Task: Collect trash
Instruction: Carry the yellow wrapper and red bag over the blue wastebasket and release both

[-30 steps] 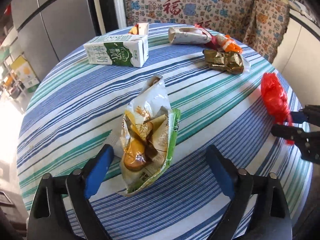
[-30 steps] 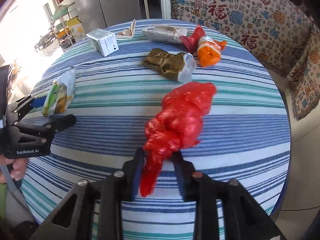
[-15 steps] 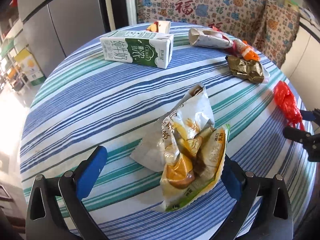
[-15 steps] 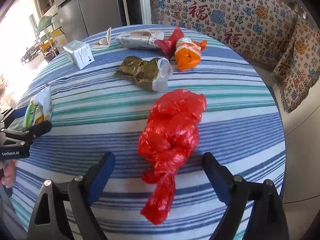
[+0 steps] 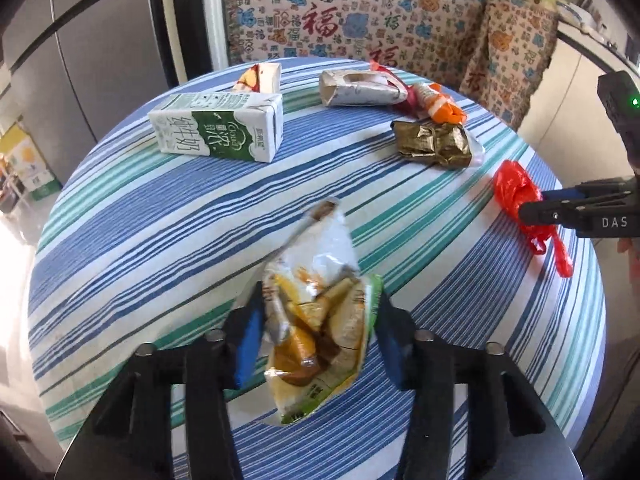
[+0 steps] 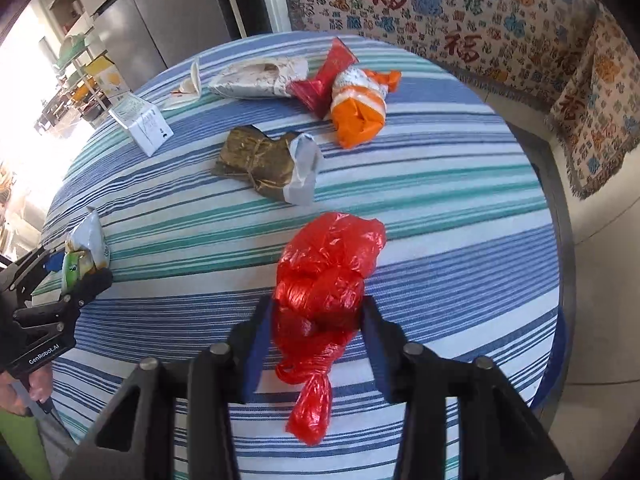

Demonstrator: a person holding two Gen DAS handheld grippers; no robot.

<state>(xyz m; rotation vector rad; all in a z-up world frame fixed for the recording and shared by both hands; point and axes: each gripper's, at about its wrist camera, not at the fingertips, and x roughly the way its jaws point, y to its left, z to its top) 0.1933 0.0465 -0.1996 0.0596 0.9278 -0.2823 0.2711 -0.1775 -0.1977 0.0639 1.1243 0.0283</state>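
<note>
round striped table (image 5: 160,216), much litter. left gripper (image 5: 316,332) pinching snack bag (image 5: 320,320), right gripper (image 6: 318,320) pinching red bag (image 6: 324,276). grasp step; next probably lifting both clear.

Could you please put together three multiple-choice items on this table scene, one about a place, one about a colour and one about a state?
1. Where does the milk carton lie?
A. on the far left part of the striped table
B. between the right gripper's fingers
C. on the floor

2. What colour is the plastic bag at the right gripper?
A. green
B. red
C. black

3. How does the left gripper stand?
A. wide open over bare cloth
B. out of view
C. closed in on the snack bag

Key: 1 A, since the left wrist view shows it lying on its side beyond the snack bag, to the left. 2 B, as the knotted bag is bright red in both views. 3 C, because both pads sit against the snack bag's sides.
</note>
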